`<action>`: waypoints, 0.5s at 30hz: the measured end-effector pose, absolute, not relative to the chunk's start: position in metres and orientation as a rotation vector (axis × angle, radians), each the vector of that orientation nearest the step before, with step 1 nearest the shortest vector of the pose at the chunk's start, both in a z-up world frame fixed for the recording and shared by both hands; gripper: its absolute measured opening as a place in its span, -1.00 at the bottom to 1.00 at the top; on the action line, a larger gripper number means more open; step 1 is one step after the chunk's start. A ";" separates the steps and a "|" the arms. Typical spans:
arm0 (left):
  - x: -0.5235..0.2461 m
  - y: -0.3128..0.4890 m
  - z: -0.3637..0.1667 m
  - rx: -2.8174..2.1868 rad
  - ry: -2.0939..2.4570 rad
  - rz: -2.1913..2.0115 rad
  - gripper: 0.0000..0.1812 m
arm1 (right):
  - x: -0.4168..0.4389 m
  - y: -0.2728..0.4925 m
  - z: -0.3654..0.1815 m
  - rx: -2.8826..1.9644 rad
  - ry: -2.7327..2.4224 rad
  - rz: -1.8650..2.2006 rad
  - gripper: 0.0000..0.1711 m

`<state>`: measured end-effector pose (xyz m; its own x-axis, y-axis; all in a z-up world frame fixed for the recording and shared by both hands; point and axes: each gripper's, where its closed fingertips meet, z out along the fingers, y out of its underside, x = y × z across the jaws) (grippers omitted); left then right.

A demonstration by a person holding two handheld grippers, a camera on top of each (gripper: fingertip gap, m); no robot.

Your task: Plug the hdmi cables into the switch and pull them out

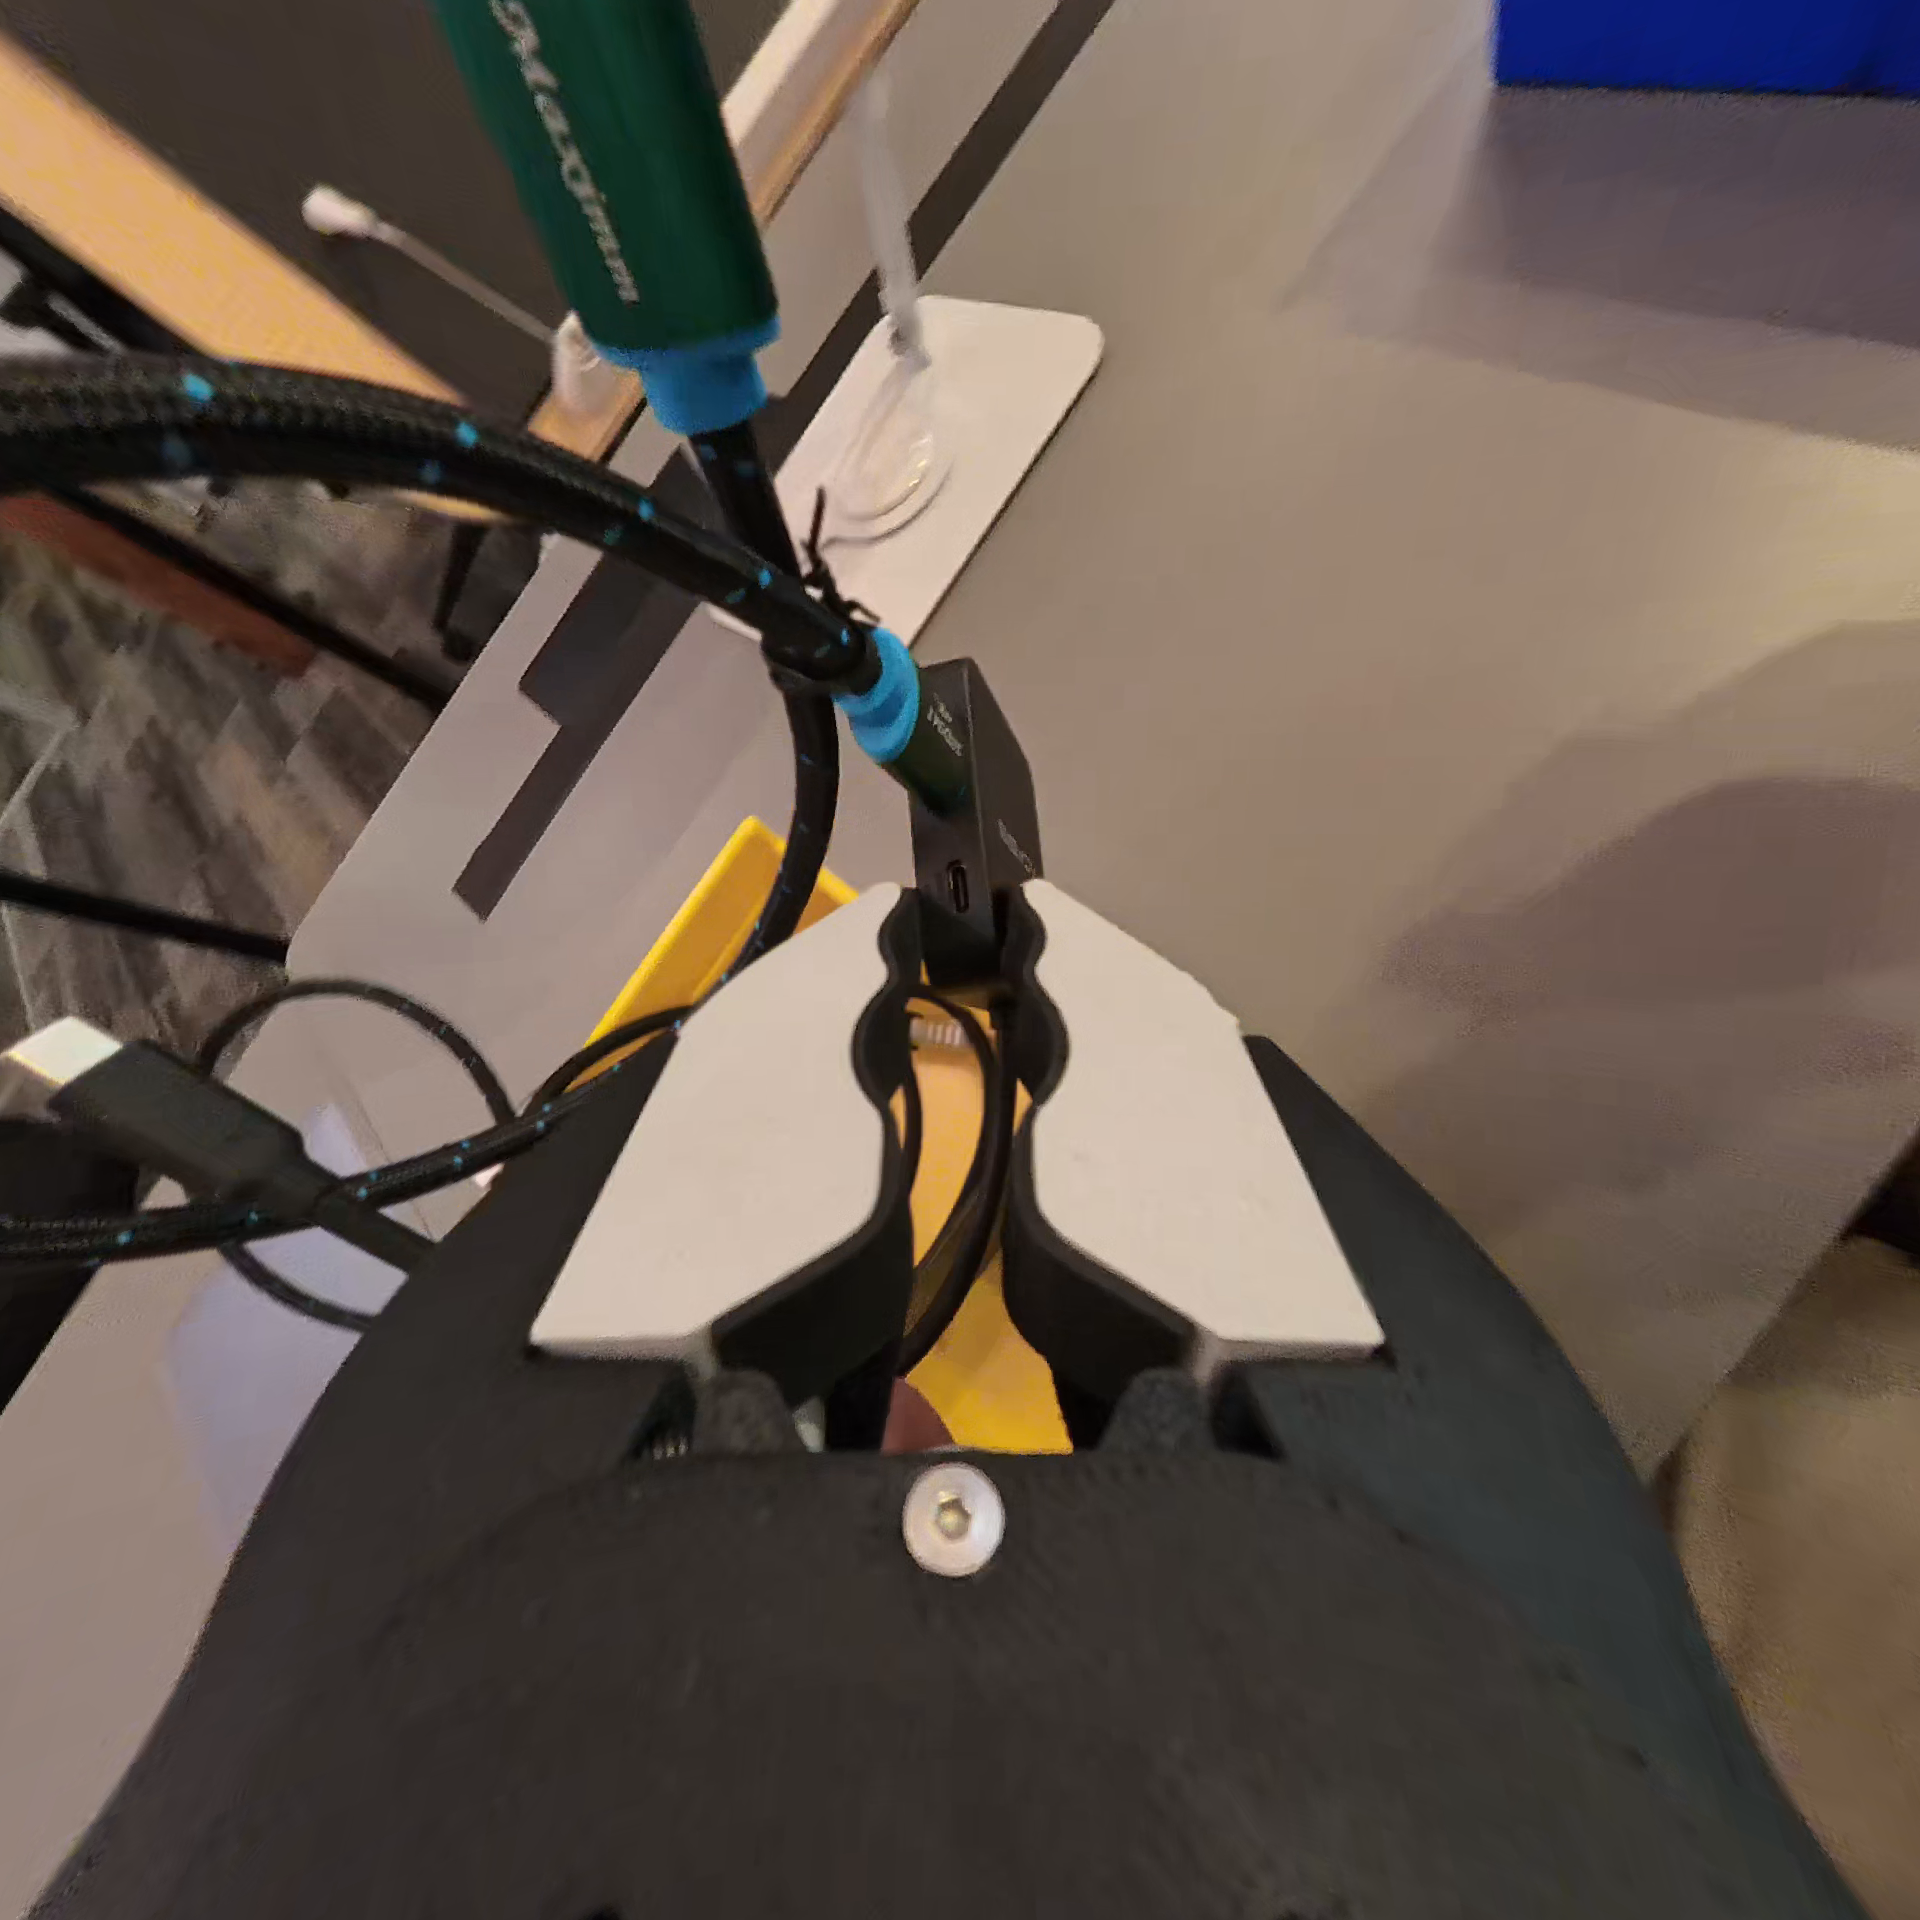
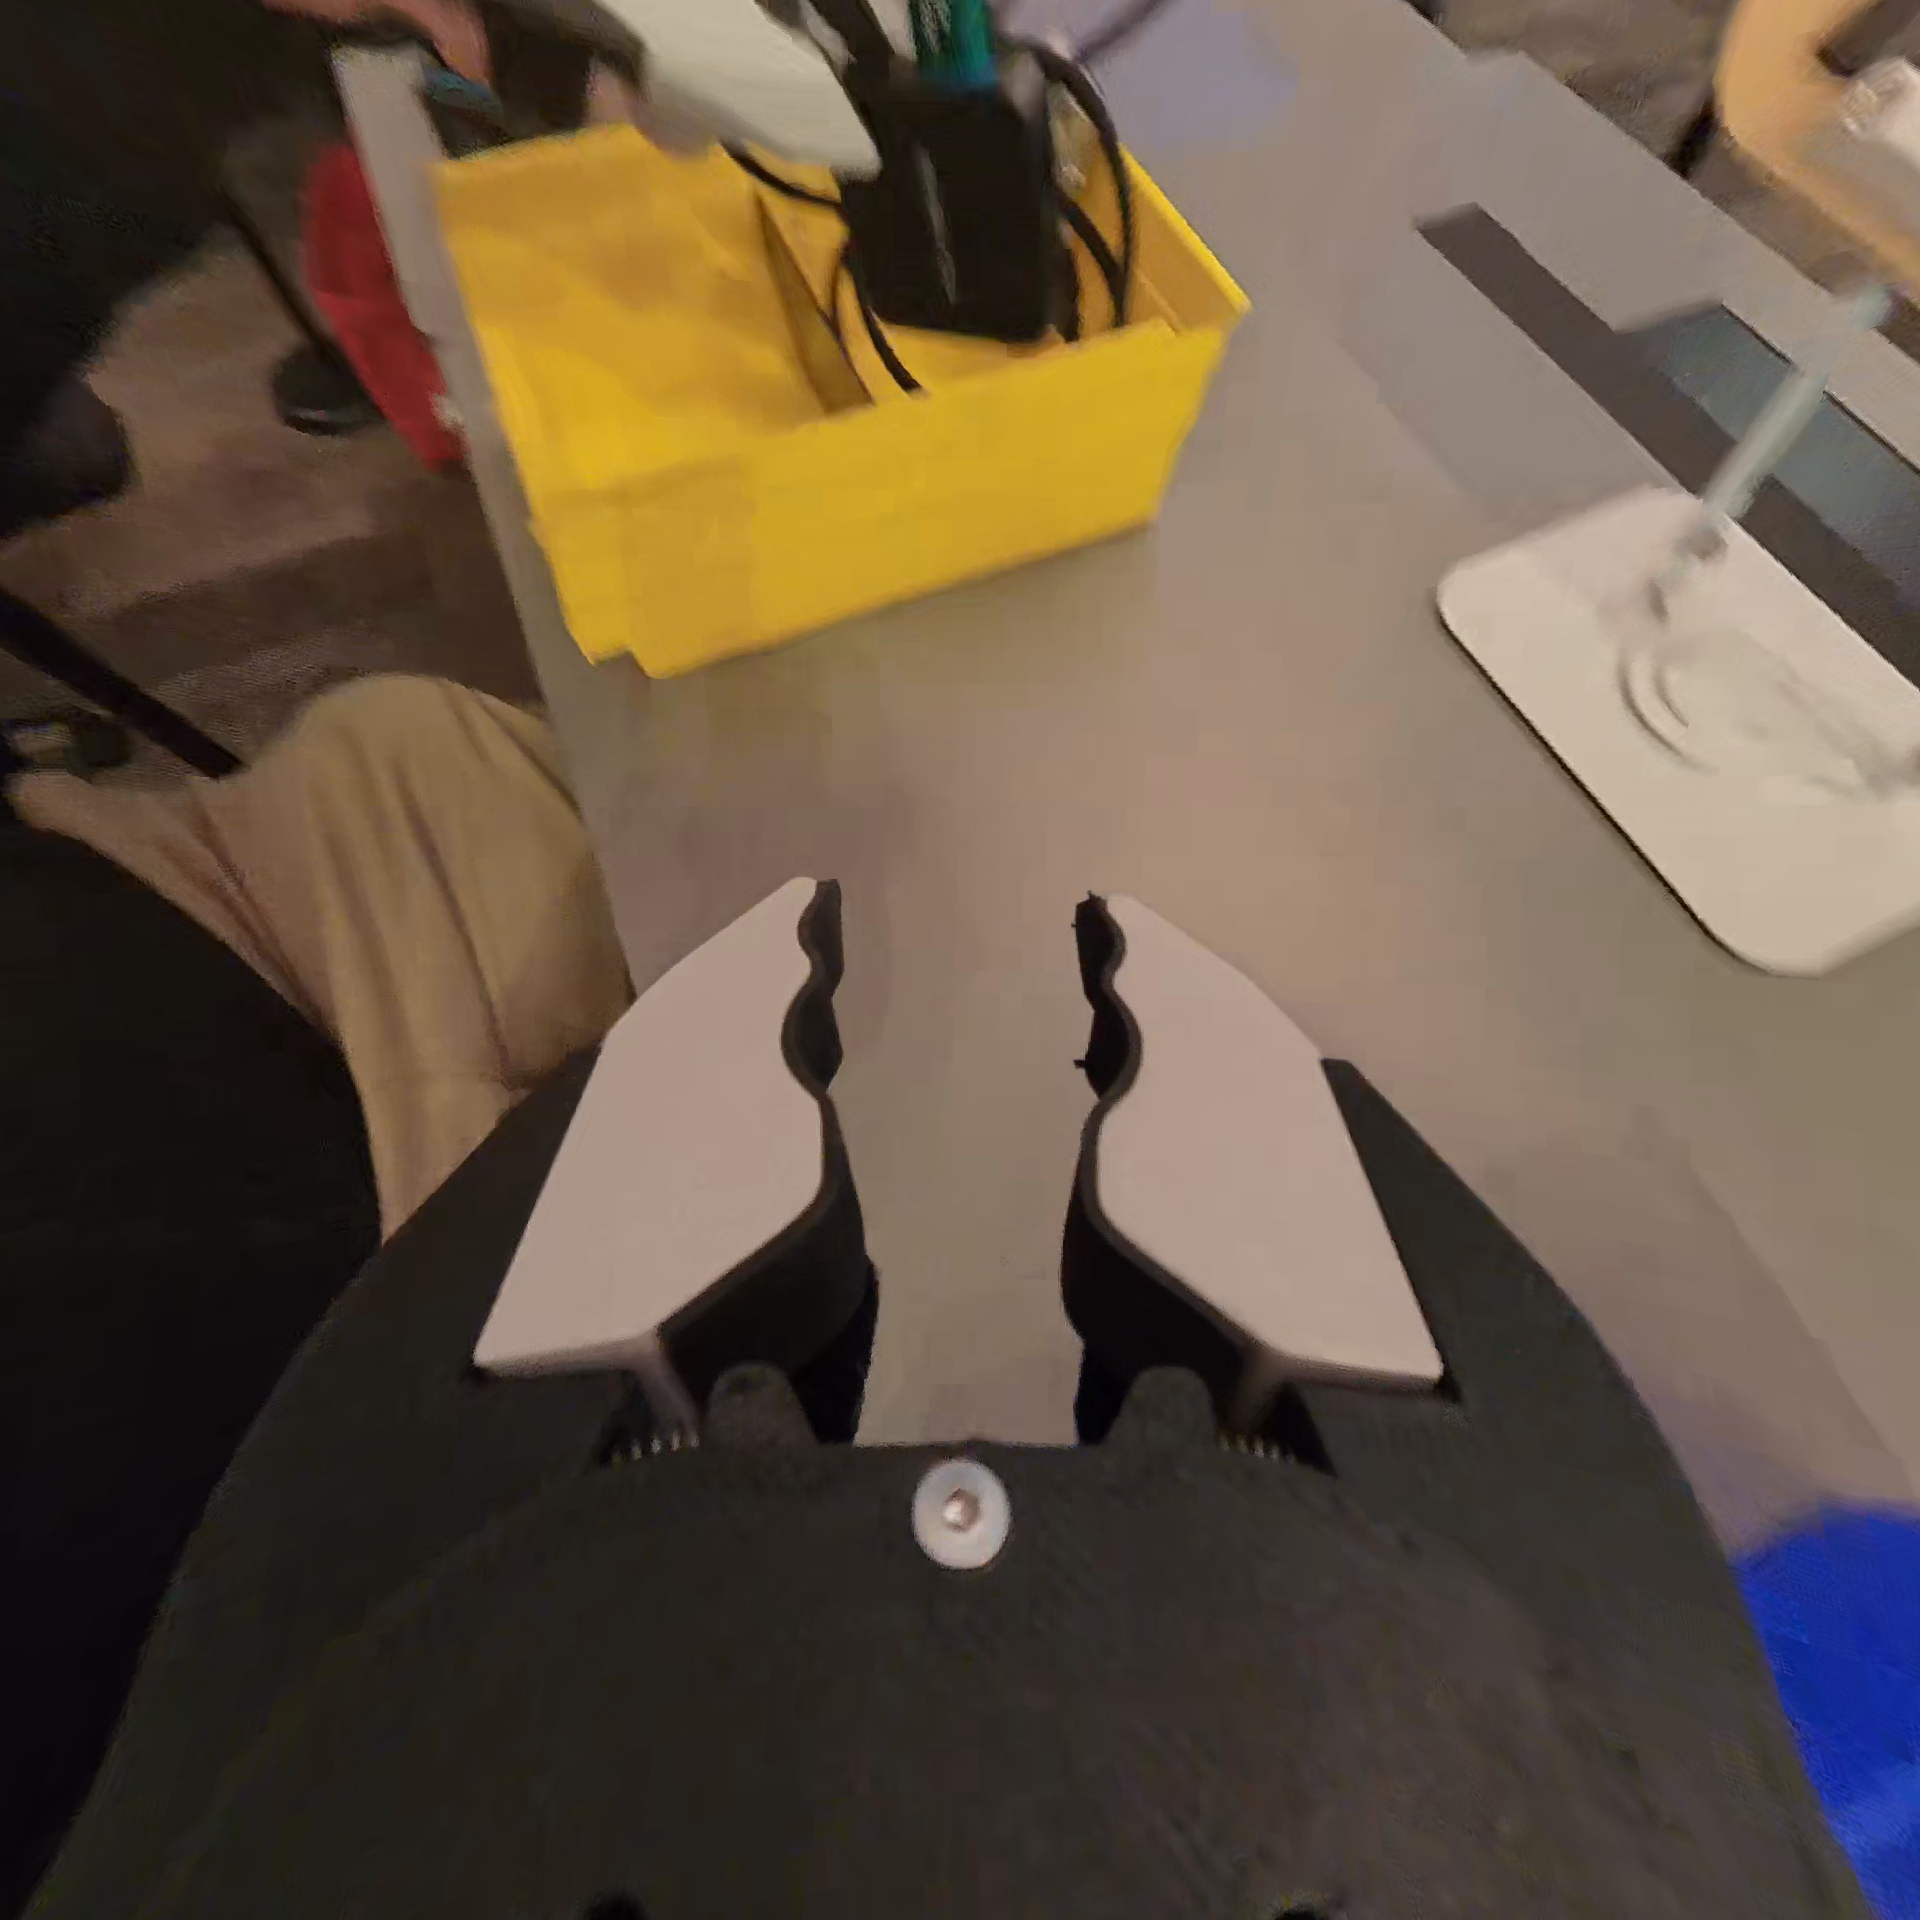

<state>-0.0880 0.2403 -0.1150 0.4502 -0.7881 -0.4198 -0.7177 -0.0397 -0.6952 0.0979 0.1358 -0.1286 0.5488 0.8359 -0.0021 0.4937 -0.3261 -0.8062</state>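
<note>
My left gripper [image 1: 961, 920] is shut on the black HDMI switch [image 1: 982, 790] and holds it above the yellow bin [image 1: 717, 935]. One green-and-blue HDMI plug [image 1: 902, 727] with a braided black cable sits in the switch. A second green HDMI plug [image 1: 623, 177] hangs loose at the top left, apart from the switch. My right gripper [image 2: 956, 935] is open and empty over the grey table. In the right wrist view the switch [image 2: 956, 208] shows far off over the bin [image 2: 831, 447], held by the other gripper [image 2: 748, 83].
A white stand base [image 1: 966, 457] with a clear stem stands on the grey table [image 1: 1455, 520]; it also shows at right in the right wrist view [image 2: 1621, 665]. A black USB plug [image 1: 177, 1122] and thin cables hang at left. A person's tan trouser leg [image 2: 395, 883] is beside the table edge. My right fingertips sit around 20 cm from my left ones.
</note>
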 end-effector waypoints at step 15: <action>-0.018 0.153 -0.117 -1.520 1.747 -0.350 -0.83 | -0.017 0.154 -0.134 -1.815 -1.250 0.984 -0.75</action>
<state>-0.0184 0.1528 -0.1166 0.0176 -0.9289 -0.3698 -0.7144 0.2471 -0.6546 -0.0173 0.1543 -0.1335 0.2412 0.9516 -0.1906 0.4088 -0.2777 -0.8694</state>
